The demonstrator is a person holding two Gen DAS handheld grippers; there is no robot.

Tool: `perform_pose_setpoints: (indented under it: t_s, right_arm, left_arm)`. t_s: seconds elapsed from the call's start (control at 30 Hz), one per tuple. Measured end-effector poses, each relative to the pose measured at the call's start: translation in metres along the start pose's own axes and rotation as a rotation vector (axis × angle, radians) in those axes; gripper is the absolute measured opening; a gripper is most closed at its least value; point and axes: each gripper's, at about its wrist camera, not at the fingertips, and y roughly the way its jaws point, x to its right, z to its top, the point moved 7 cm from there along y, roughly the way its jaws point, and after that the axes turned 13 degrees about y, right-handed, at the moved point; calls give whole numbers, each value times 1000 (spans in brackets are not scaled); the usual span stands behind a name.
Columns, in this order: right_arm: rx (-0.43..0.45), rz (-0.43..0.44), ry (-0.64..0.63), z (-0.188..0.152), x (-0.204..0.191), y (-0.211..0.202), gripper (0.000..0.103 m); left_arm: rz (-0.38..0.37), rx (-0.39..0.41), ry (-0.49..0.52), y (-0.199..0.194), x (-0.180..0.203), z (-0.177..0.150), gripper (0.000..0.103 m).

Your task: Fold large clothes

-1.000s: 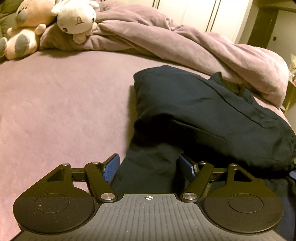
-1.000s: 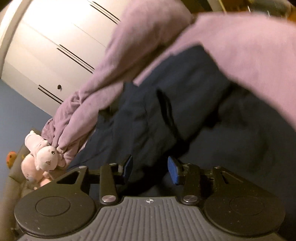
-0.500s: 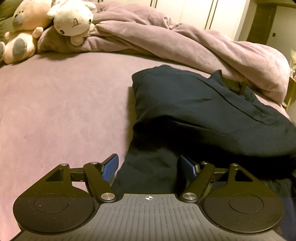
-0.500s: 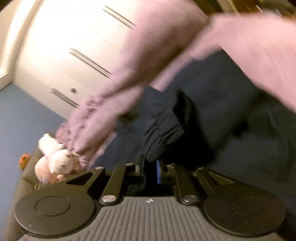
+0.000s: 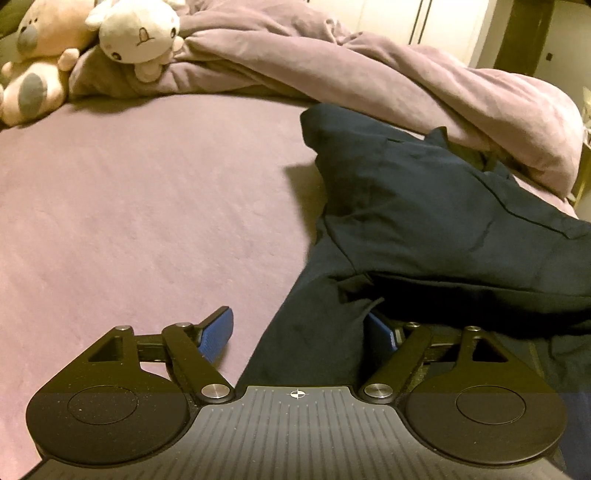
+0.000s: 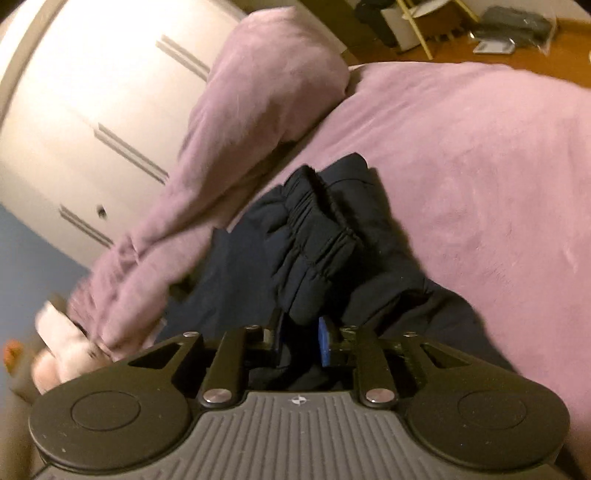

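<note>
A large dark navy garment [image 5: 424, 206] lies crumpled on the right part of a mauve bed sheet [image 5: 129, 221]. My left gripper [image 5: 297, 317] points down at its near strip and its jaws are opening. The strip lies between them; the left pad [image 5: 216, 332] is over bare sheet and clear of the cloth. In the right wrist view, my right gripper [image 6: 300, 323] pinches a bunched, elastic-gathered edge of the garment [image 6: 314, 251]. Its jaws are opening slightly, with the cloth still filling the gap between the pads.
A rumpled mauve duvet [image 5: 369, 74] is heaped along the far side of the bed. Two plush toys [image 5: 140, 33] sit at the far left corner. White wardrobe doors [image 6: 92, 92] stand behind the bed. Clutter lies on the wooden floor [image 6: 509, 26] beyond it.
My right gripper closed on the garment's gathered edge and swung with it, so more bare sheet shows. The left jaws widened, and the left pad now lies off the cloth.
</note>
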Motion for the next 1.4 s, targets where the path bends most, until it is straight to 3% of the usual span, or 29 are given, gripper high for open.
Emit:
perform_pose_setpoints:
  t_s: [0.17,0.3,0.37,0.43,0.5,0.67,0.73,0.8,0.9,1.0,1.07,1.13,1.2,1.27,1.33,1.4]
  right_arm:
    - [-8,-26,-141,-8,-11,9,19]
    - [-4,-76,-170,-2,-10,0,25]
    - [59,-94,-200,3,-10,-18,33]
    - [169,-146,-262,10,-14,-39,36]
    - [214,-134,-310,9,-25,-44,36]
    - [126,-81,-592,-45,-90,11,35]
    - [97,-55,-695,-69,-114,40,33]
    - [71,-60,-765,-87,-129,68,33]
    - [50,-102,-841,-99,-134,105,32]
    - [73,-190,-907,-90,-119,131,30]
    - [115,-250,-917,-68,-98,137,21]
    - [168,-275,-928,-45,-80,136,19]
    - [230,-289,-945,-24,-67,127,17]
    - [223,-253,-886,-7,-55,121,2]
    - [239,-269,-848,-2,-54,121,0]
    - [262,-333,-888,-13,-61,119,2]
  left_arm:
    - [27,11,-17,-2,-7,1,83]
    - [-15,-13,23,-12,-12,-7,83]
    - [-19,-7,35,-26,-18,-11,83]
    - [-6,13,36,-40,-23,-8,84]
    - [7,57,30,-49,-22,5,84]
    - [-48,200,-3,-38,18,59,89]
    - [-32,269,-22,-24,37,80,90]
    - [-5,329,7,-3,59,101,91]
    - [43,346,109,38,89,122,91]
    - [117,306,190,79,102,121,91]
    - [128,277,234,102,104,112,92]
    - [127,291,279,113,103,103,95]
    - [91,308,242,113,95,100,95]
    - [71,304,220,111,91,101,95]
    - [73,294,232,107,91,99,95]
    - [86,277,250,96,93,95,95]
